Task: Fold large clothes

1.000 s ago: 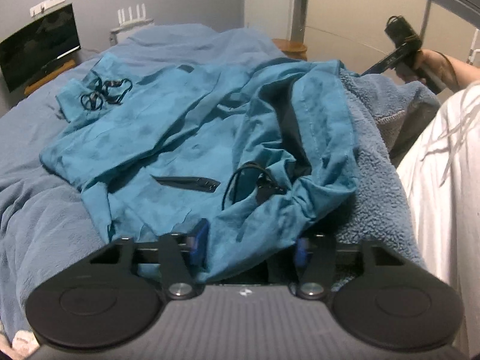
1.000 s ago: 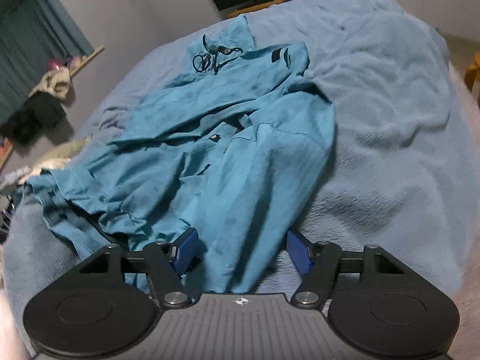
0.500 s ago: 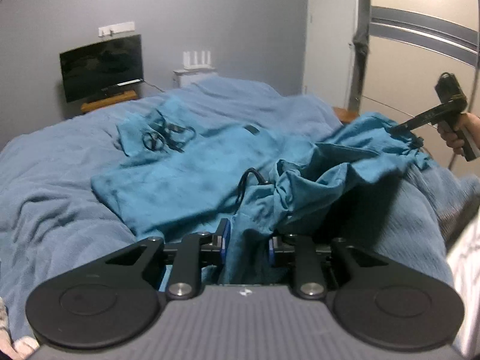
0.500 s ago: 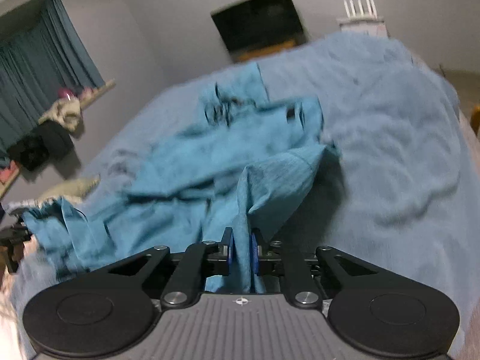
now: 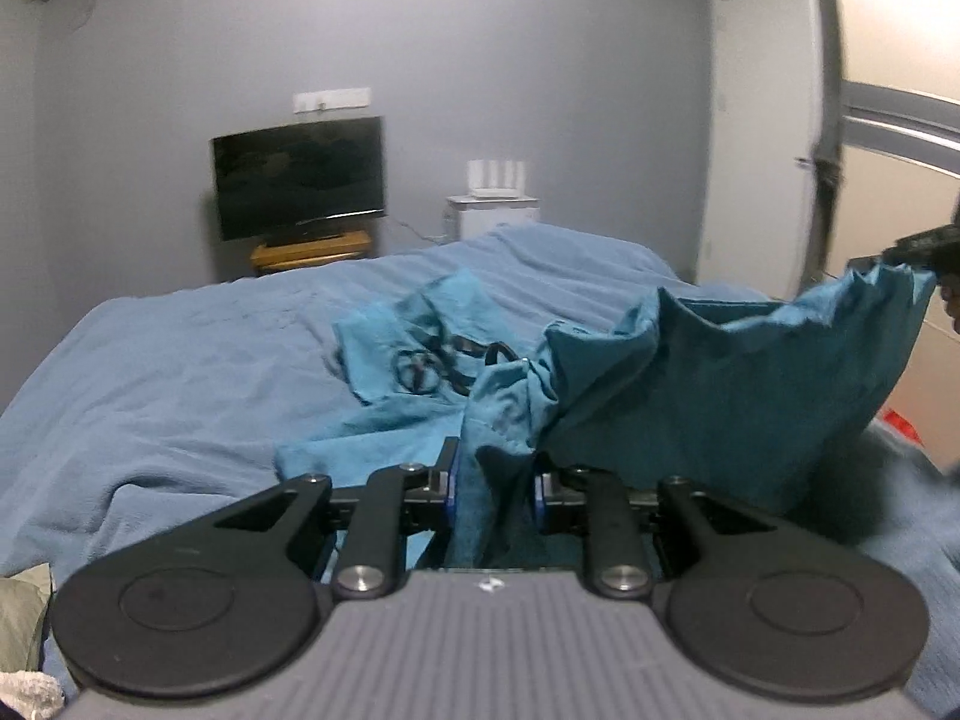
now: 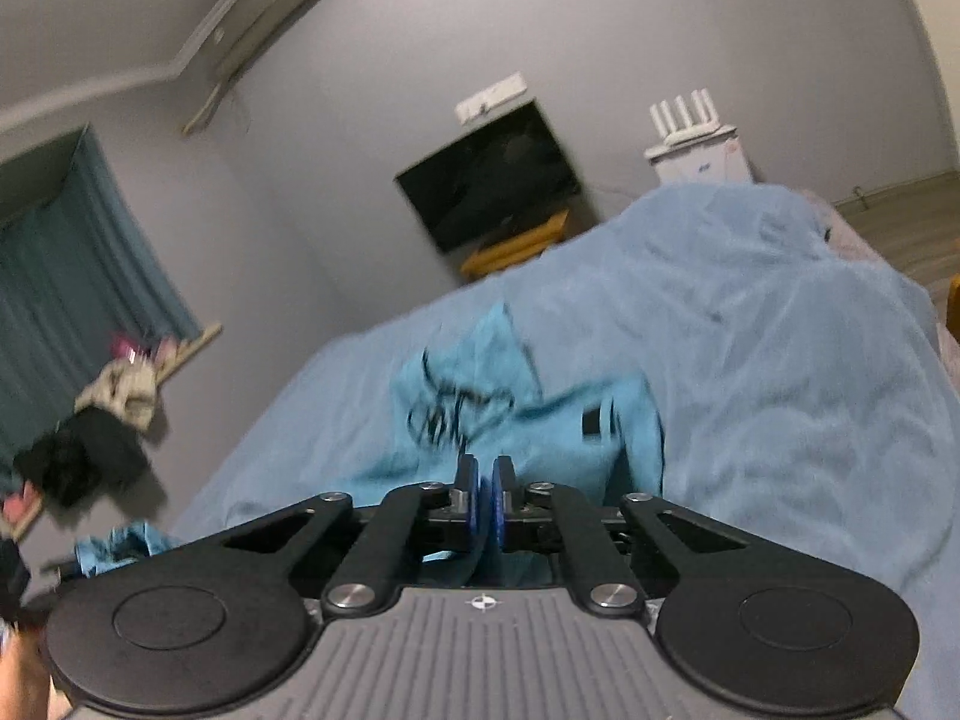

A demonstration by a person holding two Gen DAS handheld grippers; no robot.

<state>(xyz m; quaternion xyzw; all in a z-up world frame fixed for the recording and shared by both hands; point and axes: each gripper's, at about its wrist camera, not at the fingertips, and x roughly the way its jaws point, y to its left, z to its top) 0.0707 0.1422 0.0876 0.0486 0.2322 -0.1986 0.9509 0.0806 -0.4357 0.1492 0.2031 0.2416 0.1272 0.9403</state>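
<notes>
On the left, the blue blanket (image 5: 180, 372) is spread flat over the bed, which gives the garment a broad, soft place to be laid out and folded. Further along, the far part of the teal jacket (image 5: 420, 324) is left lying on that blanket, its black drawcord (image 5: 420, 367) looped on top, so that this end serves as an anchor while the near end is raised. In the middle, the left tongs (image 5: 495, 483) are seen narrowed onto a thick bunch of the jacket's near hem; their jaws have just been closing, and cloth fills the space between them, which is why a visible gap remains. To the right, the fabric is drawn up into a taut sheet toward the right tongs (image 5: 918, 243), glimpsed at the frame's edge, apparently so that the hem can be carried over the rest. In the right wrist view, the right tongs (image 6: 485, 495) are pressed almost fully together on a thin edge of the teal jacket (image 6: 576, 414); their jaws have likewise just been closing. The two corners are judged to be held apart so the hem stays straight.
</notes>
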